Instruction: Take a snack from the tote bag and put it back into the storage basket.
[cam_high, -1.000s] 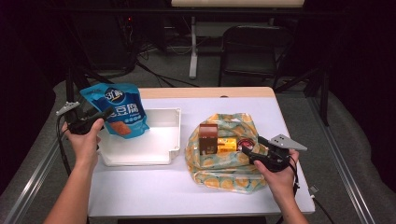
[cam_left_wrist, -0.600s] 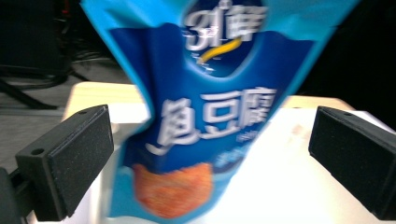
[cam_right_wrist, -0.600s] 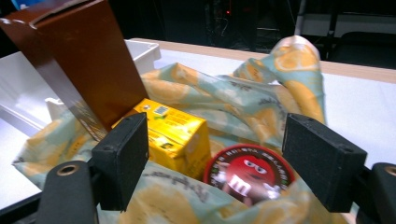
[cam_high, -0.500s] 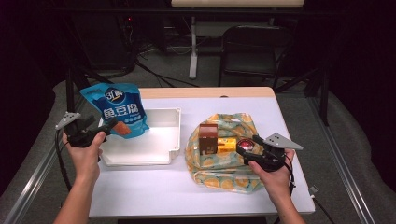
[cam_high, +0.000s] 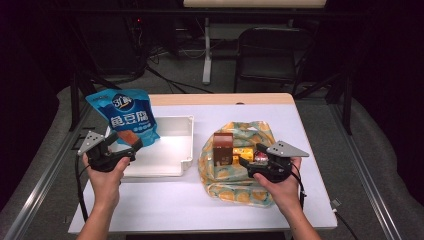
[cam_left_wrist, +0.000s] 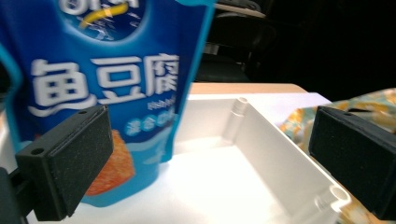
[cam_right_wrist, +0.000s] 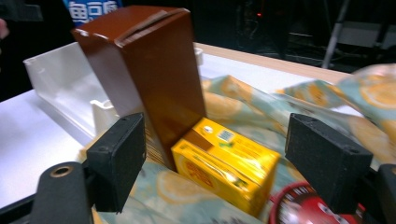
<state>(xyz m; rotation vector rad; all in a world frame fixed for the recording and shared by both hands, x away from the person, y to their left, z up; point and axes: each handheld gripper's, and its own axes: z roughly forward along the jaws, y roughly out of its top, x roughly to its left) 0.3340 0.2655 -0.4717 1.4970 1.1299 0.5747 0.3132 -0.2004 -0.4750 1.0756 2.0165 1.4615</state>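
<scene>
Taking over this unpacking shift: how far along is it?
Done: the blue pouch stands in the white tray, and the left gripper has just opened its jaws off it. In hand: the right gripper, open, faces the brown carton and yellow box. Left: those and the red item in the patterned bag.

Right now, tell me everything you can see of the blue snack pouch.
The blue snack pouch is a glossy, plastic-looking stand-up bag with large white Chinese characters, a round logo near the top and an orange food picture low down. It stands upright at the left end of the white tray, ahead of the open left gripper, whose pads are clear of it.
</scene>
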